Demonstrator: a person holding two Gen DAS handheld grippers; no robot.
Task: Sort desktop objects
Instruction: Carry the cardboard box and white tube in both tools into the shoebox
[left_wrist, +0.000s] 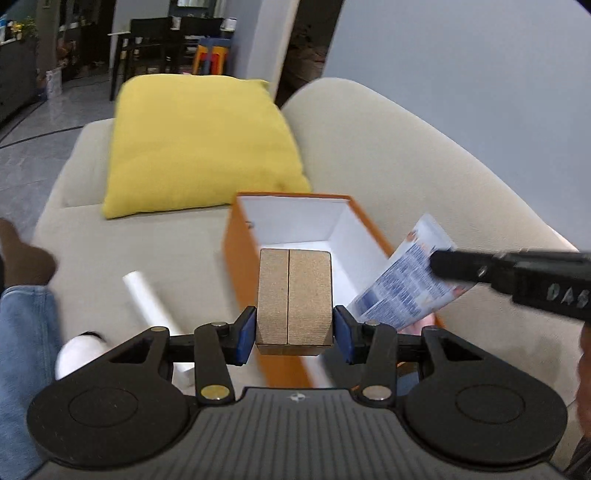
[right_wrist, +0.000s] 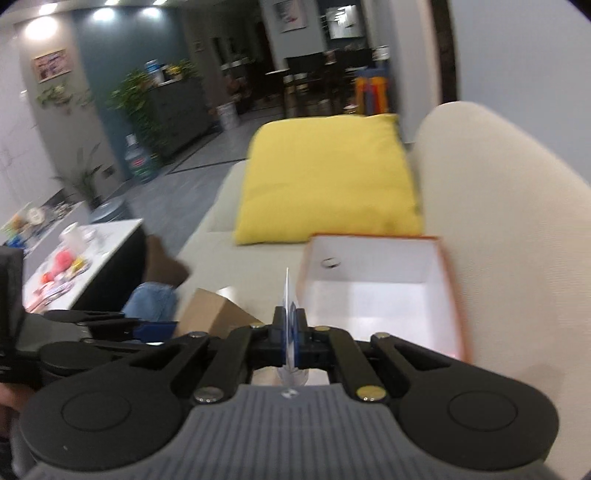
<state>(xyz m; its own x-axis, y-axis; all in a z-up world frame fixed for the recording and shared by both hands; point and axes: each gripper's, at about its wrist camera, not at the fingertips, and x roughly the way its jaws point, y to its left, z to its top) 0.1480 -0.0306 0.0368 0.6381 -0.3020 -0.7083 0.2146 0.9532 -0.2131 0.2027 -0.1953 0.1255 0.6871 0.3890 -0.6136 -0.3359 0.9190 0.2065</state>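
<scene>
My left gripper (left_wrist: 294, 328) is shut on a brown cardboard box (left_wrist: 293, 301) and holds it above the near end of an open orange box with a white inside (left_wrist: 343, 229) on the beige sofa. The cardboard box also shows in the right wrist view (right_wrist: 210, 314). My right gripper (right_wrist: 291, 328) is shut on a flat white and blue packet (right_wrist: 289, 295), seen edge-on, just left of the orange box (right_wrist: 452, 288). In the left wrist view the packet (left_wrist: 402, 280) hangs over the orange box's right wall, held by the right gripper (left_wrist: 443, 266).
A yellow cushion (left_wrist: 199, 144) lies on the sofa behind the orange box. A white roll (left_wrist: 151, 299) lies on the seat to the left. A person's jeans leg (left_wrist: 22, 332) is at the left. A low table with small items (right_wrist: 74, 258) stands beside the sofa.
</scene>
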